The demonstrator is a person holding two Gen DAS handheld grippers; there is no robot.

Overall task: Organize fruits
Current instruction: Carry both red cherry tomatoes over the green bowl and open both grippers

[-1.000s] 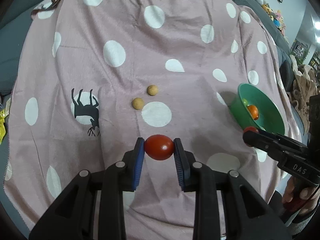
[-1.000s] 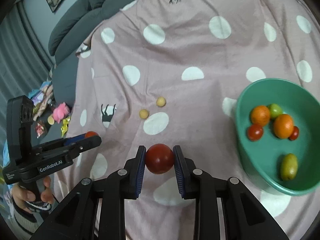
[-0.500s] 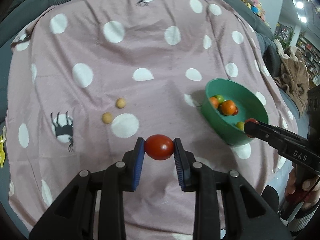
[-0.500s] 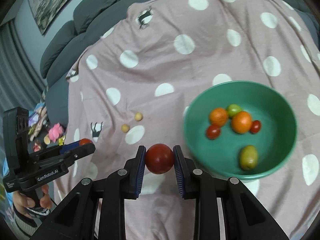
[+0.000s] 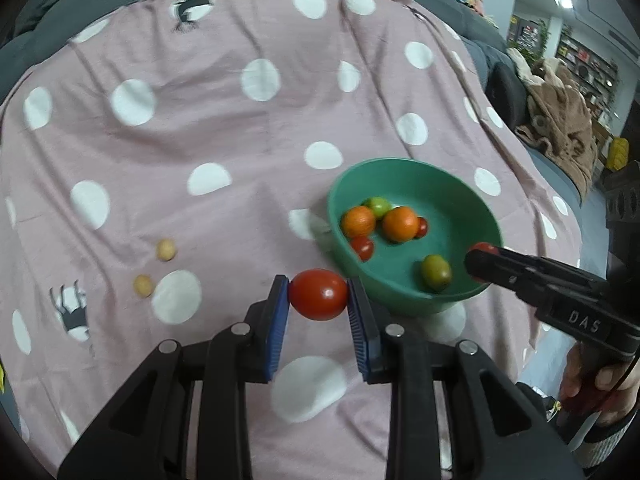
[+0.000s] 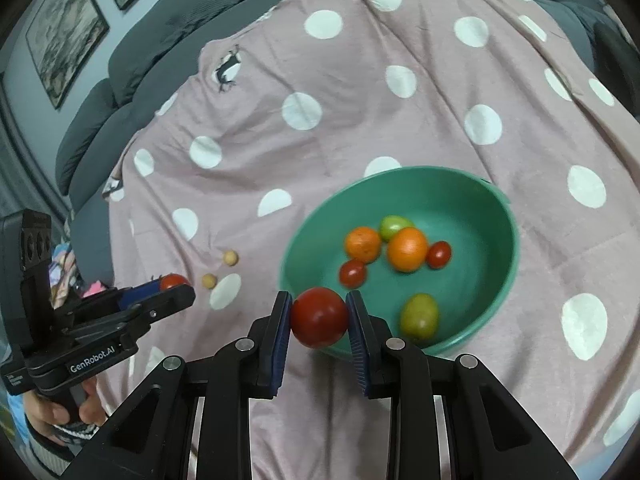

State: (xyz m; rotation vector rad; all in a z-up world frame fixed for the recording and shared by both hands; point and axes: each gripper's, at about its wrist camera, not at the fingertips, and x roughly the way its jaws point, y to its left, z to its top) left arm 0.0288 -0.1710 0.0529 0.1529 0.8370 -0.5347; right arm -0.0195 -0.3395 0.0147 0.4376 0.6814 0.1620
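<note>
My left gripper (image 5: 318, 295) is shut on a red tomato (image 5: 318, 294), held just left of the green bowl (image 5: 460, 196). My right gripper (image 6: 319, 317) is shut on a second red tomato (image 6: 319, 317), hovering over the bowl's (image 6: 504, 240) near-left rim. In the left wrist view the right gripper (image 5: 482, 256) reaches over the bowl from the right, a red tomato (image 5: 483, 247) showing at its tip. The bowl holds two oranges (image 6: 407, 249), small red tomatoes (image 6: 353, 273) and greenish fruits (image 6: 419, 317). Two small tan fruits (image 5: 165, 249) lie on the cloth to the left.
A pink cloth with white dots (image 5: 256, 128) covers the surface over a grey sofa (image 6: 132, 48). A brown blanket (image 5: 560, 120) and shelves sit at the far right. A person's hand (image 6: 52, 416) grips the left tool (image 6: 172, 282); toys lie beyond the cloth's left edge.
Both grippers have travelled right toward the bowl with their tomatoes. The bowl has shifted toward the centre of both views, and the right tomato is over its rim.
</note>
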